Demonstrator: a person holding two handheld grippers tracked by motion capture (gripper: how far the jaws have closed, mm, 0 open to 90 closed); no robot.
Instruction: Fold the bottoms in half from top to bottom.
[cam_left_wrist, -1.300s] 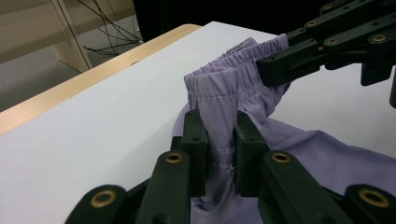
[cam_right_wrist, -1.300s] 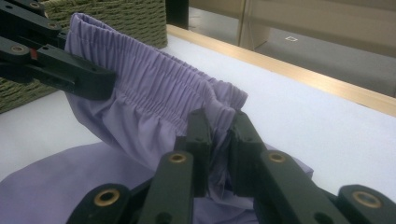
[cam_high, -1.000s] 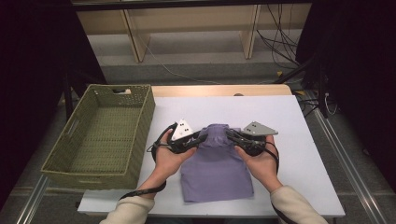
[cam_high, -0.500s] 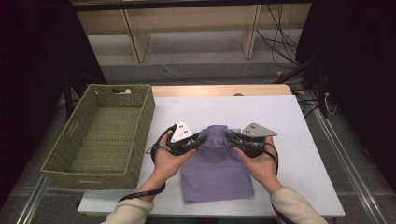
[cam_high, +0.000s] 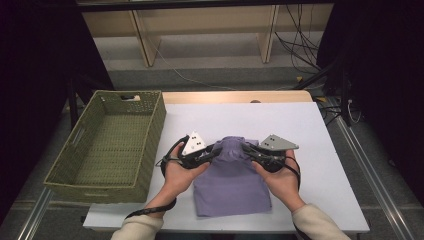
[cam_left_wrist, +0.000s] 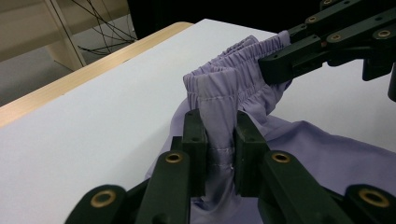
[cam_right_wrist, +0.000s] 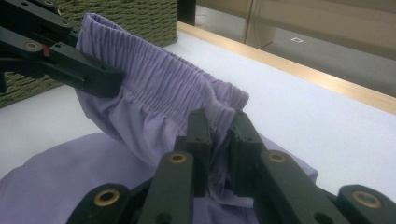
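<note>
A lilac garment (cam_high: 233, 180) with a gathered elastic waistband (cam_left_wrist: 243, 58) lies on the white table (cam_high: 310, 130), its waistband end lifted off the surface. My left gripper (cam_high: 216, 151) is shut on the waistband's left side; in the left gripper view its pads (cam_left_wrist: 196, 140) pinch a fold of the cloth. My right gripper (cam_high: 247, 150) is shut on the waistband's right side, with its pads (cam_right_wrist: 200, 140) squeezing the gathered edge. The waistband (cam_right_wrist: 173, 86) stretches between the two grippers. Each gripper (cam_left_wrist: 219, 140) (cam_right_wrist: 219, 144) sees the other's jaws clamped on the far side.
A green woven basket (cam_high: 65, 165) stands at the table's left edge, close to my left hand. A wooden strip (cam_high: 235, 96) borders the table's far side. Wooden shelf legs and cables lie on the floor beyond.
</note>
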